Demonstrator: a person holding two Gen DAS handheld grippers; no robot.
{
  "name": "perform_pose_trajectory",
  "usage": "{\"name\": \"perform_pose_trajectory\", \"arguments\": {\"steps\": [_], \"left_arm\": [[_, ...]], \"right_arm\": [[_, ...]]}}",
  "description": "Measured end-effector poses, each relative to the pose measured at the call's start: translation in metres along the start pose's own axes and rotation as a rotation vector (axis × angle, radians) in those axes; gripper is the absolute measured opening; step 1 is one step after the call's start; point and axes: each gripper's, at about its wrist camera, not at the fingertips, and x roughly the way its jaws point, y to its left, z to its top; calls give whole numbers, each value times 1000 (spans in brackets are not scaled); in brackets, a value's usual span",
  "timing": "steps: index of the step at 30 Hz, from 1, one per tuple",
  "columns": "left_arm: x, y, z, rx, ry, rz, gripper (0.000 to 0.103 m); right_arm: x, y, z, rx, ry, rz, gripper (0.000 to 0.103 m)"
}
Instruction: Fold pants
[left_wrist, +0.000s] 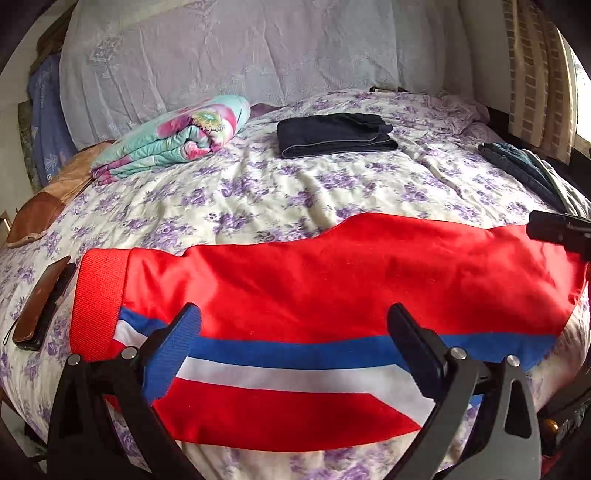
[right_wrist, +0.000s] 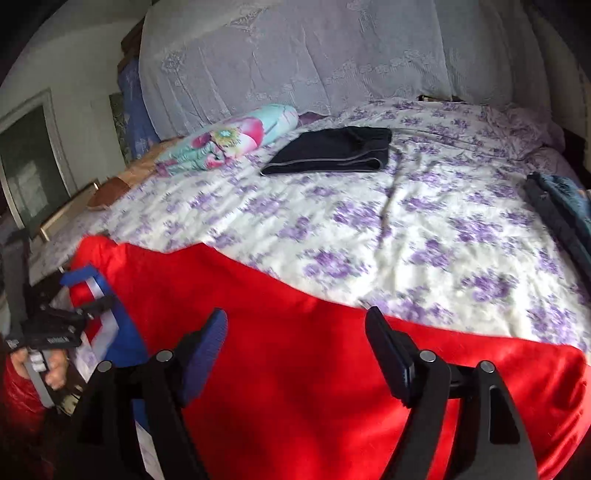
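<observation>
Red pants (left_wrist: 332, 280) with a blue and white side stripe lie flat across the near edge of the bed, ribbed cuff at the left. They also show in the right wrist view (right_wrist: 314, 362). My left gripper (left_wrist: 295, 317) is open, its fingers hovering over the striped leg, holding nothing. My right gripper (right_wrist: 295, 321) is open above the red cloth, empty. It also shows in the left wrist view (left_wrist: 554, 225) at the pants' right end. The left gripper shows at the left of the right wrist view (right_wrist: 66, 314), by the cuff.
The bed (left_wrist: 258, 192) has a purple-flowered sheet. Folded dark pants (left_wrist: 332, 136) and a rolled floral blanket (left_wrist: 177, 136) lie at the back. Dark clothes (left_wrist: 524, 166) pile at the right edge. A brown wallet and phone (left_wrist: 40, 306) lie left of the cuff.
</observation>
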Motion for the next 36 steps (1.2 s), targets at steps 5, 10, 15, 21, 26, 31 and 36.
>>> {"name": "perform_pose_trajectory", "arguments": {"steps": [5,10,15,21,26,31,36], "left_arm": [[43,18,-11,-131,90,-97,99],[23,37,-3,-337,88,-231,98],[48,24,-7,-216,142,-87,98],[13,-4,-2,-153,82,-139,98],[-8,-41,8,-80,10,-257,98],[33,-80,-8,22,55,-145,99],[15,-48,6,-74,56,-178,98]], "right_arm": [[-4,-39,-40,101,36,-8,83],[-59,-45,-44,158,-76,-1,83],[-46,-83,-71,221,2,-91,84],[-84,-65,-65,164,-108,-105,84],[-110,-110,-76,308,-140,-247,85],[-88,-127,-93,334,-71,-255,90],[-111,-130,-95,419,-60,-138,91]]}}
